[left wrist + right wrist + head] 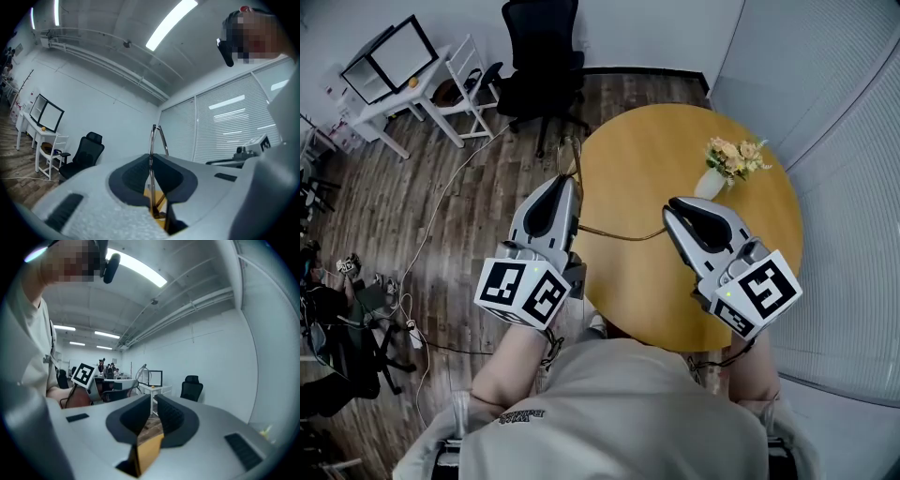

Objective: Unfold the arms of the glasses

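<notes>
Watching the left gripper (568, 184) first, I see its pads pinched together on the thin metal rim of the glasses (151, 140), which stand up between them above the near side of the round wooden table (675, 141). In the head view one slim arm (619, 235) of the glasses runs across towards the right gripper (673, 210), whose jaws stand a narrow way apart with nothing between them that I can see. My worry is the grip: the hold is on a wire-thin rim, so if I push or pull the arm sideways with the right jaws, the frame may twist or slide out of the left pads and drop to the table, or past its edge to the floor. Forcing an arm beyond its hinge stop could, I judge, bend the metal or strain the hinge. Closing the right jaws blind is another risk, since that gripper's own view does not show the arm, and I might miss it or nip the rim instead. The vase of flowers (712, 180) sits well apart, so I count it a small hazard only
</notes>
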### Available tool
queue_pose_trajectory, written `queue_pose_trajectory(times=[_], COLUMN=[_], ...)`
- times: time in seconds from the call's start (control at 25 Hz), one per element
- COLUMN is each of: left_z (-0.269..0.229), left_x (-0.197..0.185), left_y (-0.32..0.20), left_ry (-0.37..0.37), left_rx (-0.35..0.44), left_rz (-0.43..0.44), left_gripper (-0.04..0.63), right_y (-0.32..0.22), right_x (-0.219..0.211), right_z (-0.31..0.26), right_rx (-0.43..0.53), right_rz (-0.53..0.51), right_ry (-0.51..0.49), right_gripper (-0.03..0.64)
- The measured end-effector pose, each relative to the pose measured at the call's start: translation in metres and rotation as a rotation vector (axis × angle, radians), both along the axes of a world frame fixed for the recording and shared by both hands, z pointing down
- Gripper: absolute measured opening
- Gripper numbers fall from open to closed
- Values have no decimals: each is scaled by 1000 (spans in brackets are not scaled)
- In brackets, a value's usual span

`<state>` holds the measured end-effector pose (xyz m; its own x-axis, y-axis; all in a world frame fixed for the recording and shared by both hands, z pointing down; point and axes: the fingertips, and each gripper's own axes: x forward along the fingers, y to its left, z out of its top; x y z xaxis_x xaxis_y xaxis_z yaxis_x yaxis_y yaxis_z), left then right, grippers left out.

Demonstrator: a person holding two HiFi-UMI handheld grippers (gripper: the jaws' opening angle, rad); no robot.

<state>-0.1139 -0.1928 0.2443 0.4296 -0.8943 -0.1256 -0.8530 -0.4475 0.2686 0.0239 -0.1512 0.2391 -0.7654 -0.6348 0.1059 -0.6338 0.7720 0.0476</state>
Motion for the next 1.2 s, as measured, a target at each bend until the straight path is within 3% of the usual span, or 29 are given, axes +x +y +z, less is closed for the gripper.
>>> queue_pose_trajectory(times=[0.16,0.48,0.64,1.2], left_z=[2,-2,-4,7], left_x=[11,35,42,44], left_y=[4,17,21,16], left_ry=[-42,-132,-185,-182], left_rx=[10,54,83,68], left_rz=[28,66,69,81], left_gripper=[38,38,38,38], right_y=[1,12,19,12], right_x=[-23,-65,-83,-83], right_z=[-11,18,35,56], right_rx=[68,39,5,-114], right_rz=[-100,-279,-352,-352], right_ry=[128,332,404,335], right_gripper=[37,47,87,46])
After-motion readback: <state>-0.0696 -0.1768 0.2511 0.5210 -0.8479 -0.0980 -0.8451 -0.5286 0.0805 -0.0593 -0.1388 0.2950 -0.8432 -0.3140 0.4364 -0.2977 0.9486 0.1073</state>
